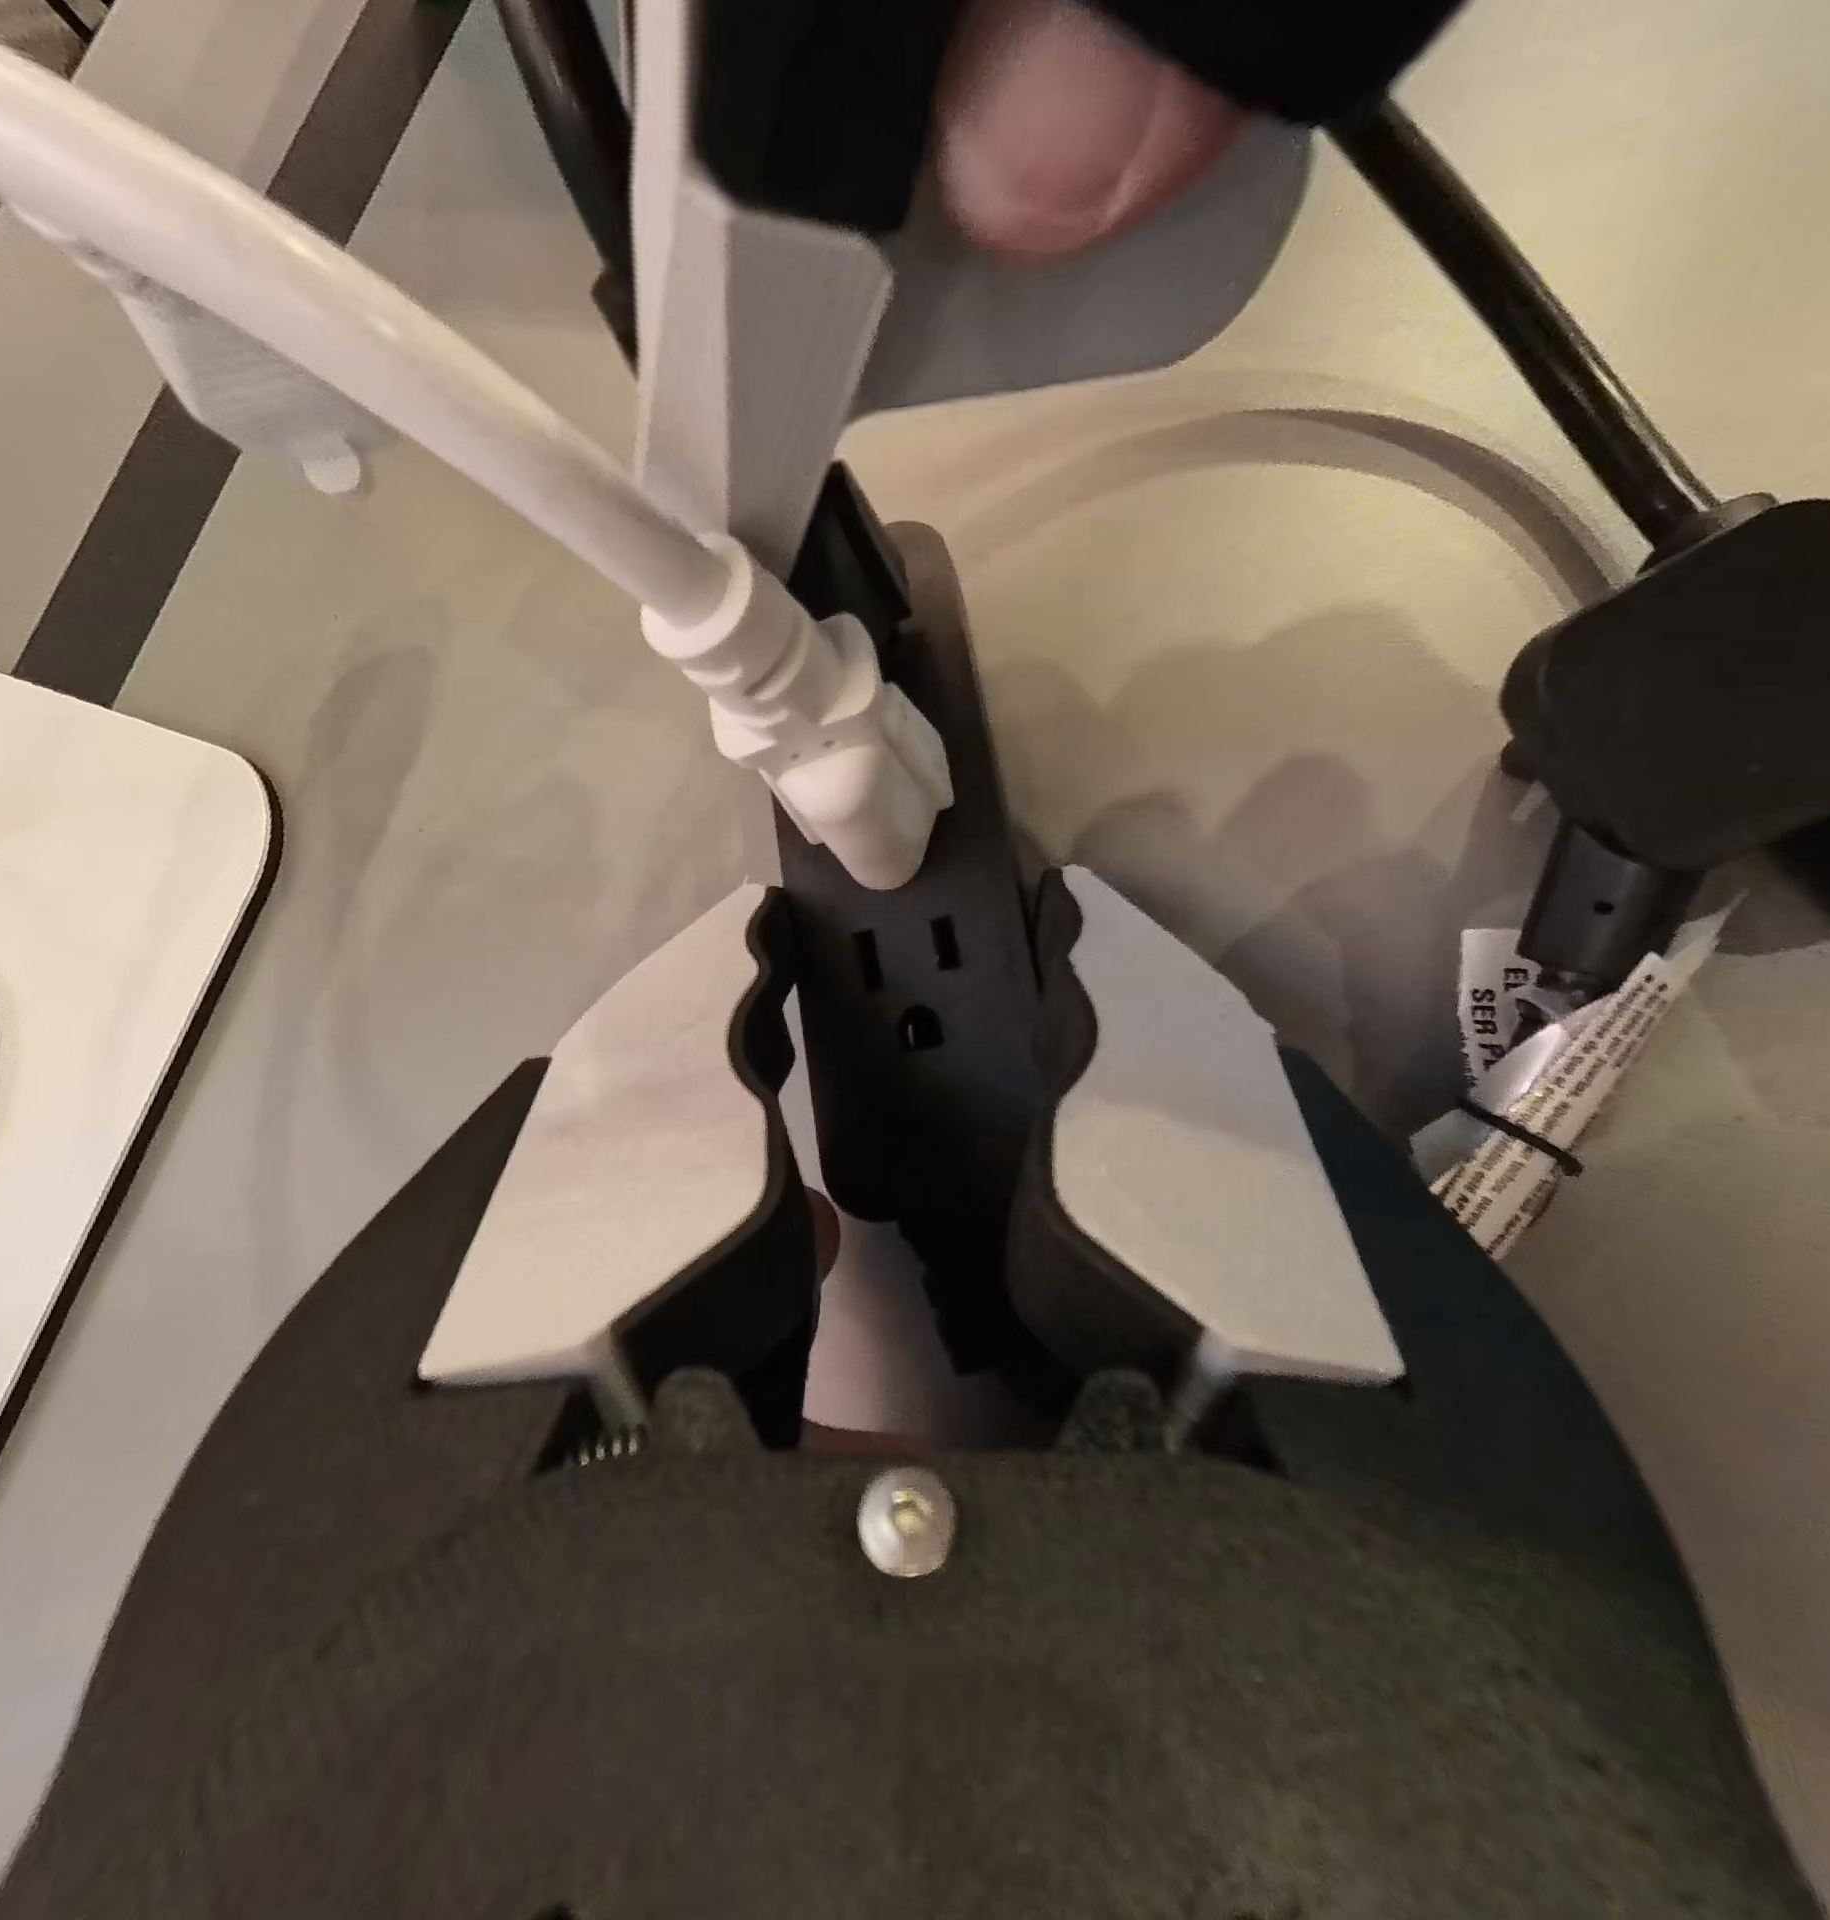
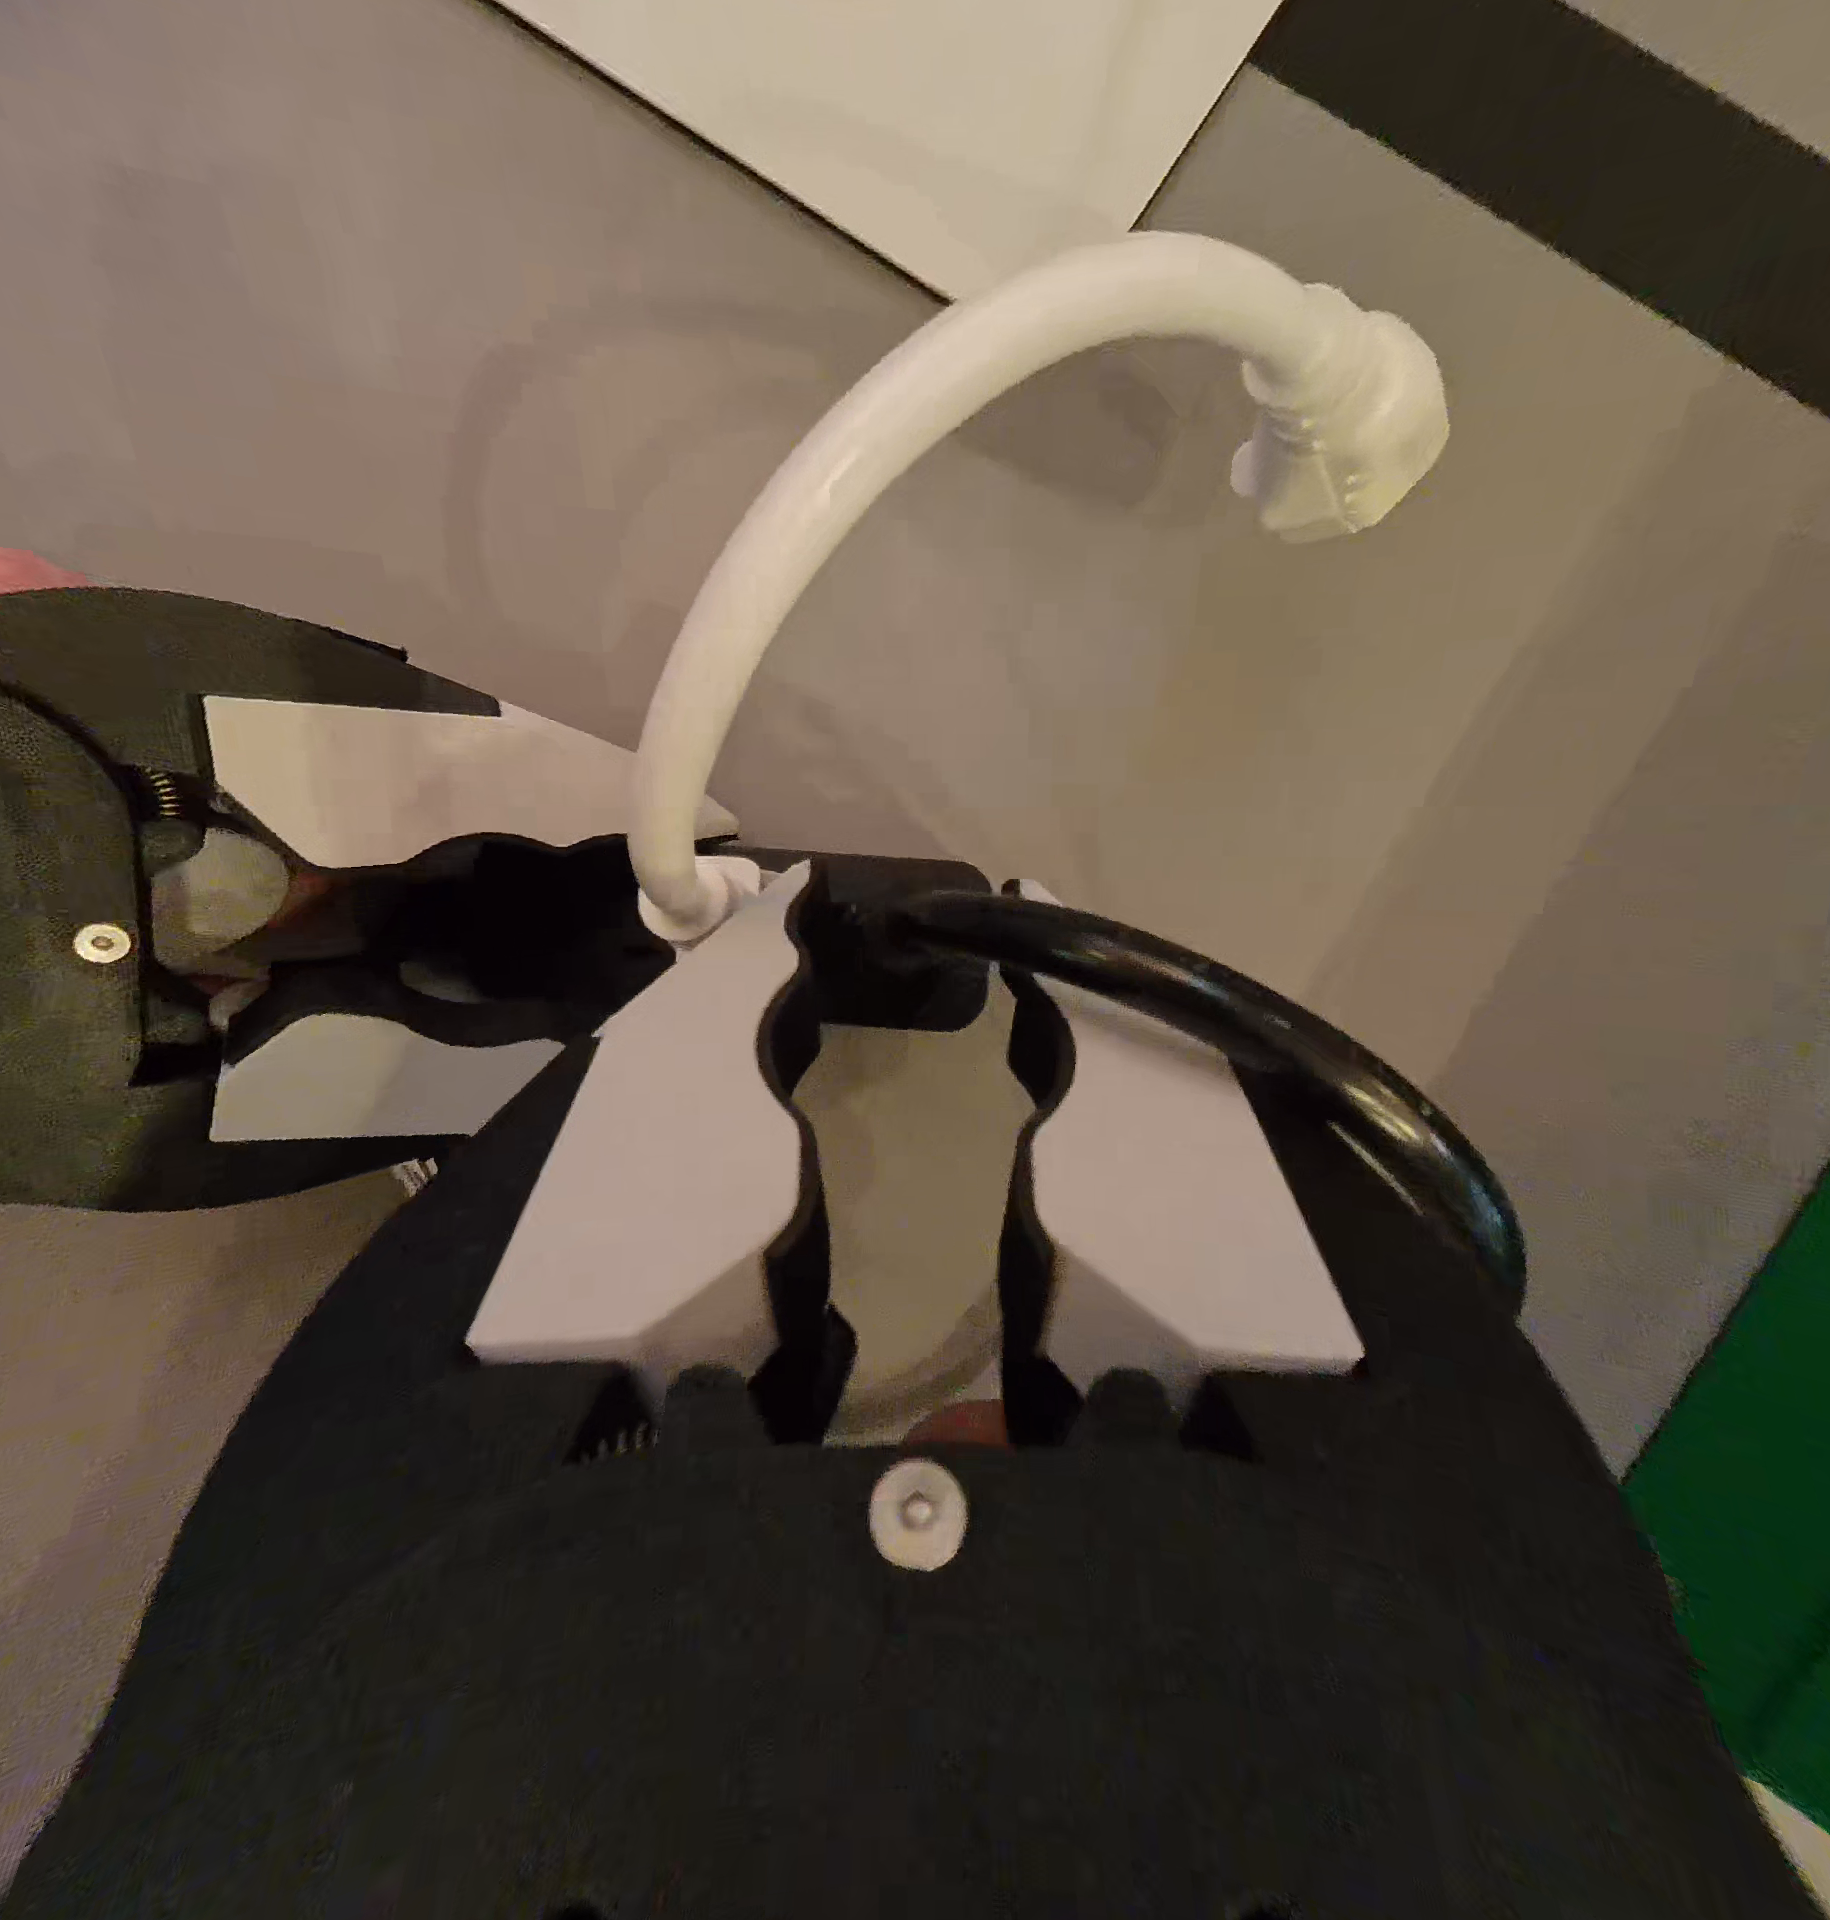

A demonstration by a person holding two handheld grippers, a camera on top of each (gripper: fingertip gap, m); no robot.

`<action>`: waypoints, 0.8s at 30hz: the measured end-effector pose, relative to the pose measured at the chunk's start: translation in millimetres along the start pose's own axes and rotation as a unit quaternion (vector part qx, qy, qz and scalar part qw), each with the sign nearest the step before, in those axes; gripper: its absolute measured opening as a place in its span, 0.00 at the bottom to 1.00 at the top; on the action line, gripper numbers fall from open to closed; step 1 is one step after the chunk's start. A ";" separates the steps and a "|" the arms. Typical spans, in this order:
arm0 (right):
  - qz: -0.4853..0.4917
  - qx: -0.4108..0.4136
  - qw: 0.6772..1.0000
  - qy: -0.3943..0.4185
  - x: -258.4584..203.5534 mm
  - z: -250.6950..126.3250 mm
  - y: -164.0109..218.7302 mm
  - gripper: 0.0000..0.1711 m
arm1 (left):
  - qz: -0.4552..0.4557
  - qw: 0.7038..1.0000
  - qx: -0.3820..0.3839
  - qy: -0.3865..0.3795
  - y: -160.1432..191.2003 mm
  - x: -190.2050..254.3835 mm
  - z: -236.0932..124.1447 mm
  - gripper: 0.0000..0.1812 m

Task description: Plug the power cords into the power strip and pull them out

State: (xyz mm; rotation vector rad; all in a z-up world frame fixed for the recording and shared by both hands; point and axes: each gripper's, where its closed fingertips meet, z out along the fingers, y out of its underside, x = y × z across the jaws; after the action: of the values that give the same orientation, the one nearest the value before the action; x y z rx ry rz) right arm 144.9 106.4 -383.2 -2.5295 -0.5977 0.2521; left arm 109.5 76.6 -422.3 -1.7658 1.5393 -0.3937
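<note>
My left gripper (image 1: 916, 920) is shut on the sides of a black power strip (image 1: 921, 1101) that lies on the pale table; one empty outlet shows between the jaws. A white plug (image 1: 838, 758) sits in the outlet beyond. Its white cord (image 2: 786, 540) arcs up to a loose white end (image 2: 1337, 436). My right gripper (image 2: 900, 920) is shut on a black plug (image 2: 890, 966) at the strip's far end, and its black cord (image 2: 1306, 1070) loops to the right. The right gripper's finger (image 1: 745, 343) and the hand holding it show at the top of the left wrist view. The left gripper (image 2: 630, 935) shows in the right wrist view.
A second black plug (image 1: 1700, 707) with paper tags (image 1: 1513, 1091) lies on the table to the right of the strip. A white board (image 1: 111, 935) lies to the left. A white clip-like part (image 1: 236, 395) is at the far left. A green surface (image 2: 1773, 1455) borders the table. The tips of one gripper are about 6 cm away from the tips of the other.
</note>
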 end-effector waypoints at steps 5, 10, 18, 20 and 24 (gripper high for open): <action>-0.002 0.035 0.999 0.003 -5.5 -14.0 9.2 0.19 | 0.000 1.000 0.000 0.000 -0.2 -0.1 0.2 0.25; -0.109 0.011 0.994 -0.013 -34.1 -52.8 26.1 0.22 | 0.015 1.000 0.000 0.012 -0.2 0.3 0.6 0.25; -0.428 -0.065 0.901 -0.035 -21.6 -84.8 -18.1 0.33 | 0.038 0.998 0.013 0.042 -1.0 2.5 0.6 0.25; -0.527 -0.116 0.840 -0.052 -16.8 -72.6 -10.5 0.30 | 0.053 0.997 0.018 0.056 -1.3 4.1 0.4 0.25; -0.625 -0.177 0.753 -0.106 -18.3 -50.7 12.4 0.30 | 0.089 0.991 0.031 0.099 0.5 6.9 -2.1 0.25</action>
State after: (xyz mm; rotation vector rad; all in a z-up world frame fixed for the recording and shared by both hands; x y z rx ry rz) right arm 147.9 65.7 -345.8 -1.8157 -2.3953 -0.1005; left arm 109.3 69.4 -422.8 -1.5633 1.7882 -0.5336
